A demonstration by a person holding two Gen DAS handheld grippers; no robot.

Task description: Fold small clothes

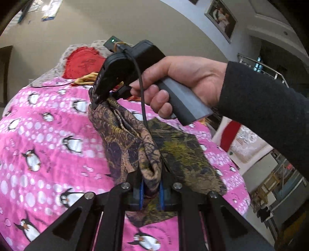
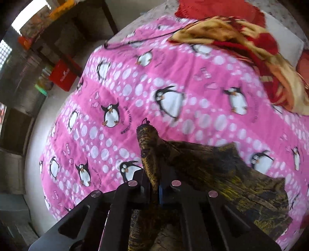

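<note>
A bed fills the scene, spread with a pink penguin-print quilt [image 1: 48, 135], a framed photograph [image 1: 222, 17] on the wall beyond it. At the far end lie a red cushion [image 1: 83, 63] and a crumpled red-and-yellow cloth [image 2: 251, 50]. Near the middle of the quilt, a brown and olive patterned garment [image 1: 177, 152] is partly raised off the bedding. The left gripper [image 1: 151, 190] pinches a bunched fold of it between nearly closed blue pads. The right gripper [image 2: 155, 190], held by a hand [image 1: 179, 83] in a dark sleeve [image 1: 270, 119], is clamped tight on another edge farther back.
</note>
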